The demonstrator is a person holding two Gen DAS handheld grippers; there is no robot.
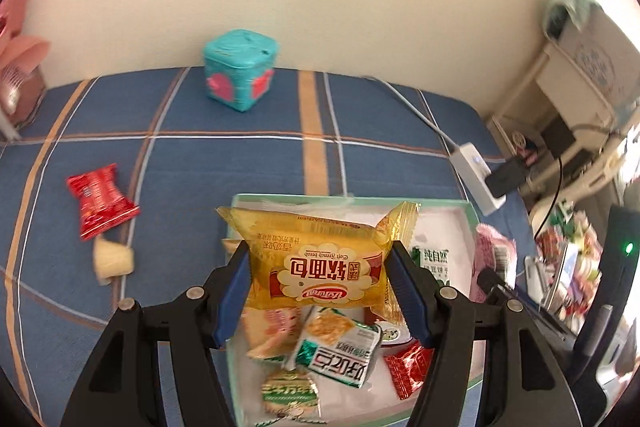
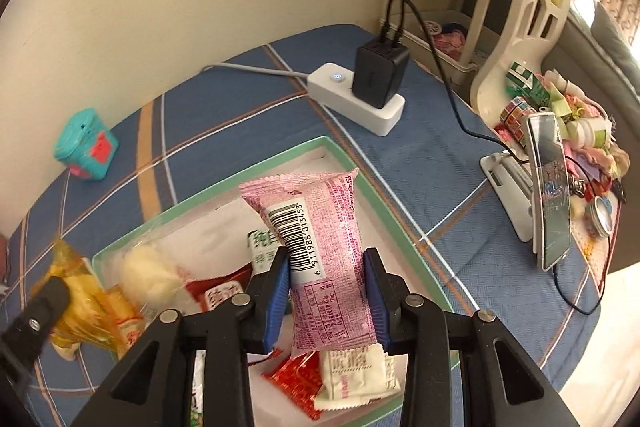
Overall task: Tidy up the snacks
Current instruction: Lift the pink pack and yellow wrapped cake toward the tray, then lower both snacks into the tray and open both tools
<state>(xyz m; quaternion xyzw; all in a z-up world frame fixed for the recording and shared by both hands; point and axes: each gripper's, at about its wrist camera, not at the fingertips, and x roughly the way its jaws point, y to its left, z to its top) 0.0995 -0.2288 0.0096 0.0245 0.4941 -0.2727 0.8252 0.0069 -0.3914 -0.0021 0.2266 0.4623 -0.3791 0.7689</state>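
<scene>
Left hand-held gripper (image 1: 320, 263) pinches a yellow bread packet (image 1: 320, 259) across its width, blue pads pressed into both sides, packet held up over the green-rimmed tray (image 1: 468, 205) that sits just ahead of and below the fingers. Right hand-held gripper (image 2: 326, 277) pinches a pink snack packet (image 2: 316, 239) around its middle, barcode side up, long end sticking forward past the fingertips, also over the tray (image 2: 376, 195). Below the left gripper the tray already holds a green-and-white cracker packet (image 1: 340, 351), a small red packet (image 1: 408, 367) and others, piled loosely. Outside the tray, well off to the left gripper's left on the blue plaid cloth (image 1: 200, 163), a red wafer packet (image 1: 102, 199) and a pale wrapped snack (image 1: 112, 259) lie close together, not yet collected. A teal box (image 1: 240, 69) stands far ahead near the wall; a white power strip (image 2: 356, 99) with a black charger (image 2: 380, 73) lies ahead of the right gripper, beyond the tray's far corner. Risks, as judged: both packets are slick film with soft contents, so a tight squeeze may crush the bread, a loose one may let the pink packet slide out. Both grippers crowd the same tray and could bump each other. A drop from height onto the pile may bounce a packet over the low rim.
</scene>
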